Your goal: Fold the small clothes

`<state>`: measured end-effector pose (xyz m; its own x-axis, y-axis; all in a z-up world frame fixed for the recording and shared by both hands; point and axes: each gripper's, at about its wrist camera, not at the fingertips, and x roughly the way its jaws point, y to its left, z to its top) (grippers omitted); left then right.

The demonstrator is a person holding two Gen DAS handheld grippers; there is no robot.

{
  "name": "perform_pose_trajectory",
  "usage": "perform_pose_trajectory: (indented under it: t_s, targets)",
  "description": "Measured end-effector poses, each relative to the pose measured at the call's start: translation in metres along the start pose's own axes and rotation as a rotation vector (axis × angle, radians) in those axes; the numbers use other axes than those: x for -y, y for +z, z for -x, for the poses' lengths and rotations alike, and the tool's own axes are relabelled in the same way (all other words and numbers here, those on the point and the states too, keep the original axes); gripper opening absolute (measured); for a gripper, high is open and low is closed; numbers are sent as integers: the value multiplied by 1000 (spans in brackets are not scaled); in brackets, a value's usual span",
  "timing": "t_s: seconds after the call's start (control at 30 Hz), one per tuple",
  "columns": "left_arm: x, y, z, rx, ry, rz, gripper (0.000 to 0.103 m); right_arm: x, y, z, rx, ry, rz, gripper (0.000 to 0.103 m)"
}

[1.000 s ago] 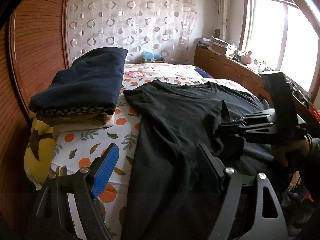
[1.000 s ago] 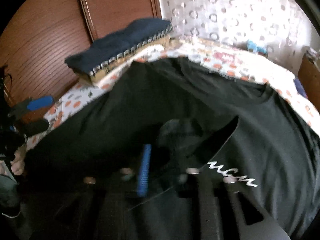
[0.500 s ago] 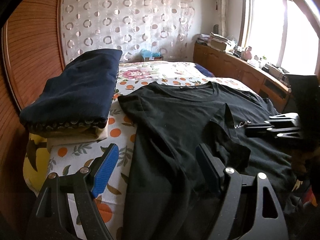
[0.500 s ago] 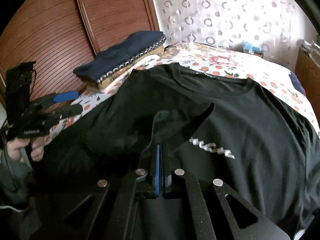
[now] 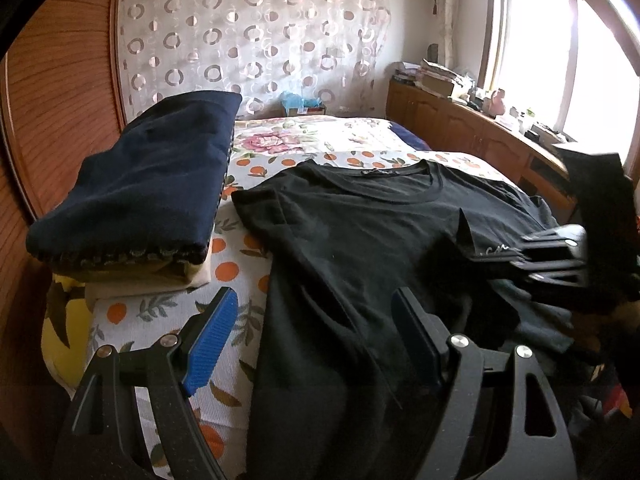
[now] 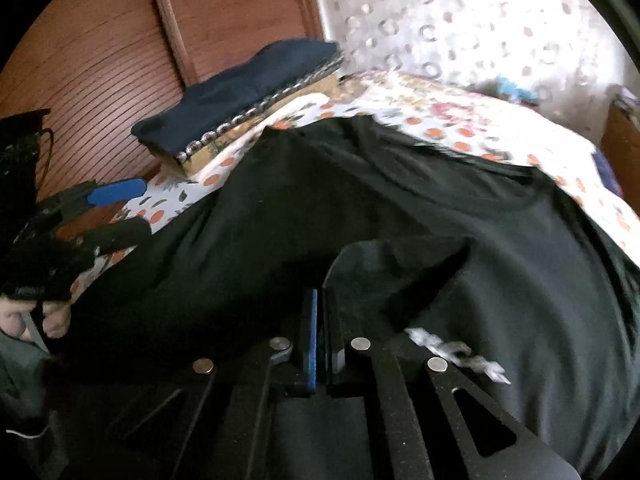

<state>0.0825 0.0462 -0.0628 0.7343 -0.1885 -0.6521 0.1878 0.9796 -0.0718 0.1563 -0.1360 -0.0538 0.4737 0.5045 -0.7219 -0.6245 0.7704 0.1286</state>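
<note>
The black T-shirt [image 5: 360, 240] lies front-up, 1 hem corner apparently pinched by the closed right gripper [image 6: 320, 320]; left gripper [image 5: 312, 332] gapes.

The black T-shirt [image 5: 360, 240] is soft matt cloth, and the bedsheet [image 5: 168, 312] under it is a ribbed woven fabric printed with oranges and leaves. The folded navy garment [image 5: 152, 168] looks thick and slightly fuzzy, while the wardrobe [image 5: 60, 100] beside it is reddish wood with a fine grooved, faintly glossy face. The left gripper [image 5: 312, 336] has matt black, grainy plastic fingers [image 5: 208, 340] with ridged blue pads and shiny metal screws.
</note>
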Motion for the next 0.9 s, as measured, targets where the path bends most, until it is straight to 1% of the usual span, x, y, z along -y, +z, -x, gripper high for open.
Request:
perform_pose_trajectory:
  t_s: [0.1,0.17,0.23,0.33,0.37,0.4,0.43,0.47,0.5,0.53,0.6,0.63,0.7,0.77,0.9]
  targets:
    - [2,6,-2,2,5,-14,80,4,-15,19,12,-8,-28,2]
    - [3,10,-4,1,9,-25,80,6,-23,26,17,8,-46,2]
    - [4,16,-9,-7,13,-36,80,6,-27,32,29,3,-55,2]
    - [6,26,-19,-21,20,-59,80,6,-33,43,44,-34,-49,2]
    - [6,29,-22,-27,27,-67,79,6,-31,42,40,-42,-53,10]
    - [6,32,-26,-35,32,-76,75,6,-31,42,31,-59,-51,24]
    - [7,35,-31,-43,35,-84,71,7,-33,45,29,-82,-47,31]
    - [7,39,-36,-55,41,-93,69,11,-36,48,35,-103,-45,41]
    - [8,43,-43,-69,54,-99,65,12,-37,53,39,-114,-42,42]
    - [7,46,-48,-78,63,-105,61,17,-39,55,40,-129,-44,42]
    - [6,52,-58,-102,90,-114,58,27,-44,61,40,-171,-55,43]
    - [5,56,-65,-119,103,-112,57,33,-47,64,42,-181,-59,43]
    - [2,62,-77,-149,101,-97,55,42,-51,68,42,-211,-67,43]
    - [-1,64,-86,-173,115,-90,54,51,-54,70,43,-237,-72,43]
    - [-1,68,-98,-192,152,-92,53,63,-61,74,39,-273,-77,42]
